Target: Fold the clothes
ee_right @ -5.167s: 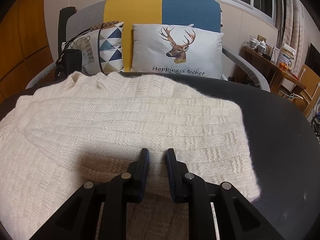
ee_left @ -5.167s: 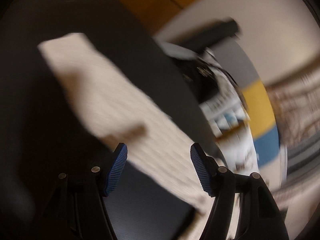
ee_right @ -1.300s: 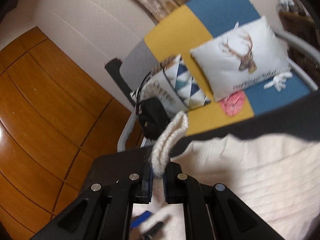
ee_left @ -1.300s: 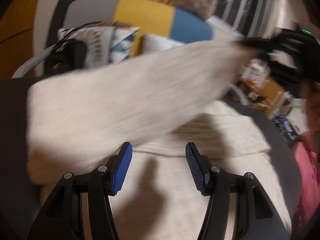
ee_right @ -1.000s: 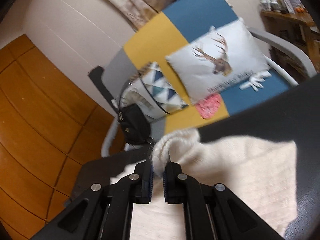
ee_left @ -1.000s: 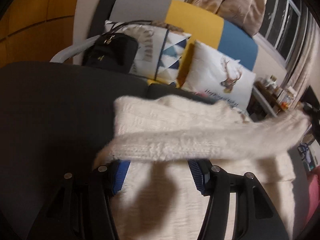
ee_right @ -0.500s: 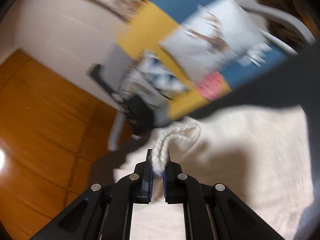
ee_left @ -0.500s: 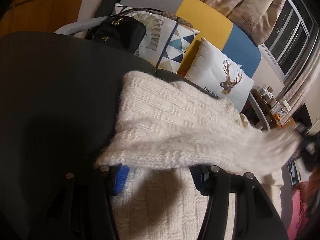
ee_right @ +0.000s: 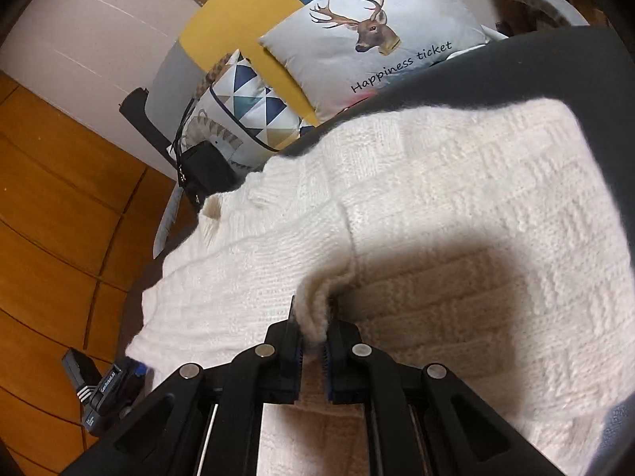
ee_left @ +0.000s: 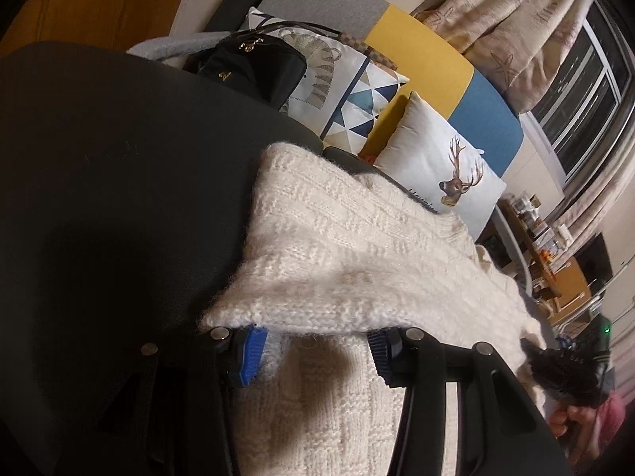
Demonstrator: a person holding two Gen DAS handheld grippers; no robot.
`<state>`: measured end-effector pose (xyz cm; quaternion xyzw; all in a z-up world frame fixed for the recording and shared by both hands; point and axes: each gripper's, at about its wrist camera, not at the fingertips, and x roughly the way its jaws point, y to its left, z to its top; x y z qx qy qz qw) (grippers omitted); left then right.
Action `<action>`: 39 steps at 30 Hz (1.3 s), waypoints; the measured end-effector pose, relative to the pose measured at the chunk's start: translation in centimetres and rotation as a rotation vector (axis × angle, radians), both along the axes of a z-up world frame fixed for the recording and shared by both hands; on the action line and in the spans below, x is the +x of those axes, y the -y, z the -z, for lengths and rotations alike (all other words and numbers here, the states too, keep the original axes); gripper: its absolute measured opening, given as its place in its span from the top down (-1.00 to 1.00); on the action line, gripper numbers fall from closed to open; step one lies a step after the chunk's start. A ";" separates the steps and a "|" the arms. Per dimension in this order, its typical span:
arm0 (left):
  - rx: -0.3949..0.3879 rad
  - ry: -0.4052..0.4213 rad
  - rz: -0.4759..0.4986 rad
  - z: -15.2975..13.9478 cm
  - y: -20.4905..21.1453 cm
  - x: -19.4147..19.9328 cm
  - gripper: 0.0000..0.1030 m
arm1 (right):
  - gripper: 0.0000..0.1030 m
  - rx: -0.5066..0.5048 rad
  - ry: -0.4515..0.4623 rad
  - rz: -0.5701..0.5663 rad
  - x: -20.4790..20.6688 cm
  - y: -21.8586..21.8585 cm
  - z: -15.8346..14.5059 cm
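Both grippers are angled downward over a cream knitted sweater (ee_right: 456, 206) spread on a dark table (ee_left: 99, 178). The right gripper (ee_right: 313, 347) is closed almost completely, and a bunched fold of the sweater's knit is pinched between its blue pads. The left gripper (ee_left: 313, 351) is held at the sweater's left edge with its jaws part open; they have just been closing. A folded sleeve (ee_left: 337, 277) is draped over the fingertips, and the knit lies between the pads; whether it is pressed by them cannot be told. Beyond the table, a multicoloured sofa (ee_left: 420, 39) is seen, carrying a deer-print cushion (ee_right: 377, 35), a triangle-pattern cushion (ee_right: 250, 107) and a black handbag (ee_left: 250, 67). A wooden wall panel (ee_right: 51, 218) is seen at the left.
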<state>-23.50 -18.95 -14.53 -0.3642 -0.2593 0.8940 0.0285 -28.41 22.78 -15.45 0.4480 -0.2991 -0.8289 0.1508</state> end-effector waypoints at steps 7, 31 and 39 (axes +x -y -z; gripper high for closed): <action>-0.047 0.055 0.085 -0.7 -0.4 1.2 0.06 | 0.74 0.062 0.019 -0.031 0.1 0.4 -1.3; -0.345 0.040 0.113 -0.4 -7.3 -3.7 -0.05 | 0.69 0.639 -0.250 -0.222 2.1 11.0 -1.5; -0.290 0.023 0.117 -0.4 -6.4 -3.0 -0.08 | 0.69 0.522 -0.226 -0.217 1.0 9.7 -2.0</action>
